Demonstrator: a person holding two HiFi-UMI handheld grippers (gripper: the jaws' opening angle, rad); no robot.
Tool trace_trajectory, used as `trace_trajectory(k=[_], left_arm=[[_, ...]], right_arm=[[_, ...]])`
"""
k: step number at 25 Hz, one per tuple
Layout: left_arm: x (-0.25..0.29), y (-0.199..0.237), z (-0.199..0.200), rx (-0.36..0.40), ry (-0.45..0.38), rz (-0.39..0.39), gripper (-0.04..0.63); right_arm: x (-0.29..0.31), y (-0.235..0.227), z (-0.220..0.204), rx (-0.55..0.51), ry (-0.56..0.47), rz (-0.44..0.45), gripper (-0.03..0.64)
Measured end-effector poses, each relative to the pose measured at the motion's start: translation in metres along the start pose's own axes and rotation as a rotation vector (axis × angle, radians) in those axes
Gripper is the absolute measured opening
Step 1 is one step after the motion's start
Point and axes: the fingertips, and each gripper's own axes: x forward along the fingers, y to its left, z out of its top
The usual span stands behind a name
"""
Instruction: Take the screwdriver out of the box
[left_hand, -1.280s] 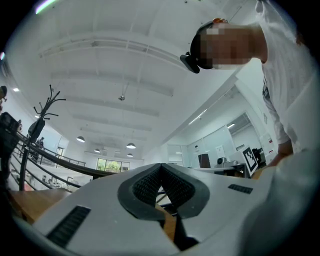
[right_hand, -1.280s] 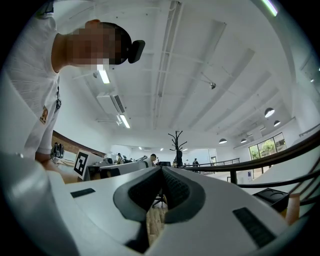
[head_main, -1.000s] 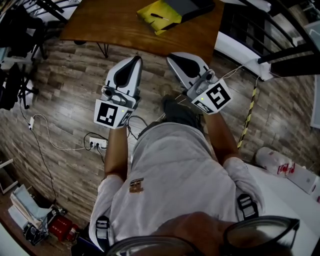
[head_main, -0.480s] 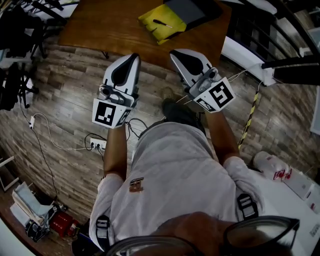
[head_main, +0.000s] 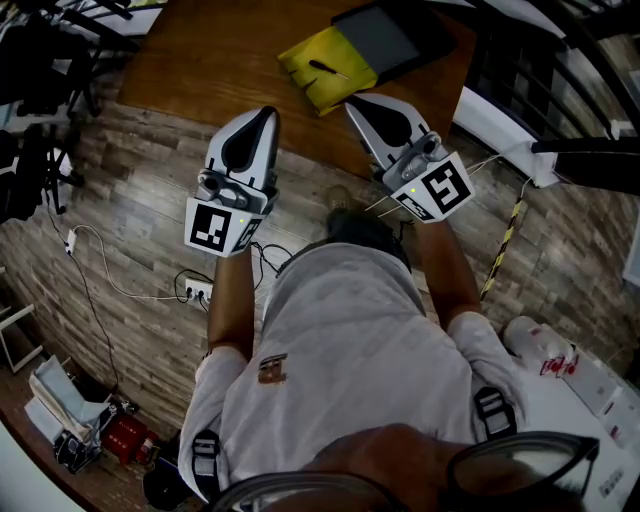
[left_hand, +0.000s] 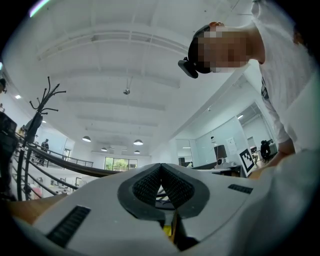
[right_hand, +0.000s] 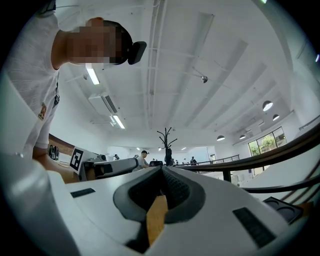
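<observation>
An open yellow box (head_main: 318, 80) with a black lid (head_main: 385, 38) lies on the brown wooden table (head_main: 210, 50) ahead of me. A small dark-handled screwdriver (head_main: 328, 69) rests on the yellow part. My left gripper (head_main: 266, 112) is shut and empty at the table's near edge, left of the box. My right gripper (head_main: 358, 101) is also shut and empty, its tip just short of the box's near corner. In the gripper views the left gripper (left_hand: 161, 166) and the right gripper (right_hand: 161, 168) show closed jaws tilted up toward the ceiling.
A white power strip (head_main: 195, 291) with cables lies on the plank floor to the left. Dark chairs and stands (head_main: 30, 110) crowd the far left. A black railing and a white ledge (head_main: 495, 120) run at the right, and a red item (head_main: 127, 441) sits at bottom left.
Both grippers have moved forward toward the table. The table and box now sit nearer in the head view, with the right gripper's tip close to the box.
</observation>
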Motion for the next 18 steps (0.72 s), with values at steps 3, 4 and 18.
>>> trace_trajectory(k=[3,4,18], left_arm=[[0.027,0.014,-0.004,0.007,0.007,0.005,0.018],[0.036,0.018,-0.005,0.009,0.009,0.005,0.018],[0.112,0.058,-0.036,0.008,0.023,0.011,0.018]], right_arm=[[0.011,-0.028,0.001,-0.002,0.000,0.005,0.032],[0.014,-0.038,0.000,-0.002,0.000,0.006,0.032],[0.044,-0.117,-0.014,-0.009,0.018,0.017,0.032]])
